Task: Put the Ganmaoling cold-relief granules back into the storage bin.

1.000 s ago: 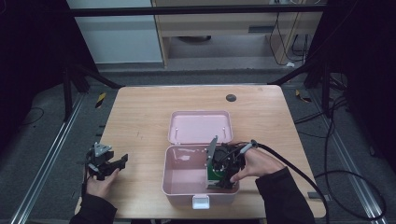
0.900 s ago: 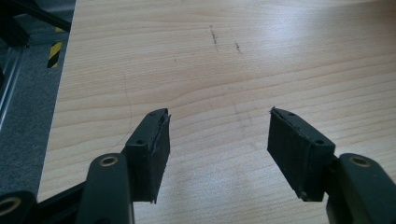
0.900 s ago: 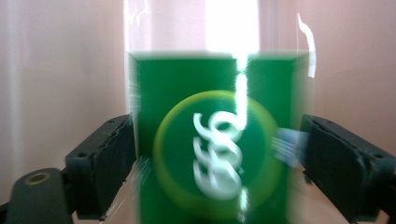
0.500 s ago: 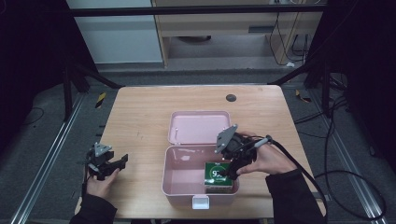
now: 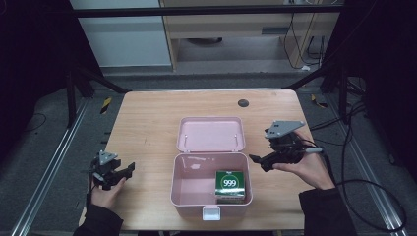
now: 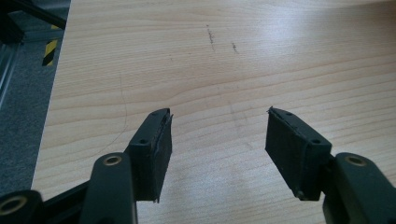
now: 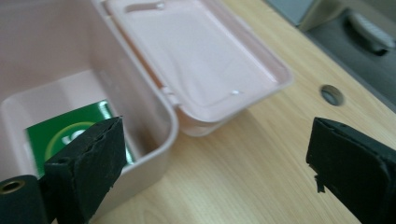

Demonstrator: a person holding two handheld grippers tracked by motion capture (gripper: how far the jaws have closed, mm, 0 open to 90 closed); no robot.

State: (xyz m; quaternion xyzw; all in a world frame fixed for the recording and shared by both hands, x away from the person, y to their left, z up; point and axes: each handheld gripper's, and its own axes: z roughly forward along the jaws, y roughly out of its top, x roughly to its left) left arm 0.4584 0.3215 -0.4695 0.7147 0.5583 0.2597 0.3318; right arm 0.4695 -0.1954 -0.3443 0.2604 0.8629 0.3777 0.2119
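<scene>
1. So the green box [image 5: 230,185] with "999" printed on top is sitting inside the pink case [image 5: 183,186], down in the corner nearest the right claw. The case sits near the front edge of the tabletop [image 5: 147,128], about midway along it. Judging by that, the "put it in" part looks done.

2. The right claw [image 5: 256,161] is off to the right of the case, above bare wood, and not touching anything. Its jaws have just been opening and now stand wide with nothing between them. In the right gripper view you look past one jaw at the green box [image 7: 70,133] lying in the case, with the case wall [image 7: 161,116] between claw and box.

3. The left claw [image 5: 127,169] hangs near the front-left corner of the tabletop, well apart from the case. Its jaws have just been closing a bit, but the left gripper view has them [image 6: 217,149] still gaping with only wood grain between them. Empty.

4. The lid [image 5: 210,133] lies flipped back flat on the tabletop behind the case, inside facing up.

5. What's left, my guess: swing that lid over and press it shut. The little white latch [image 5: 211,213] on the front wall probably needs clicking too. Neither claw is near the lid yet.
</scene>
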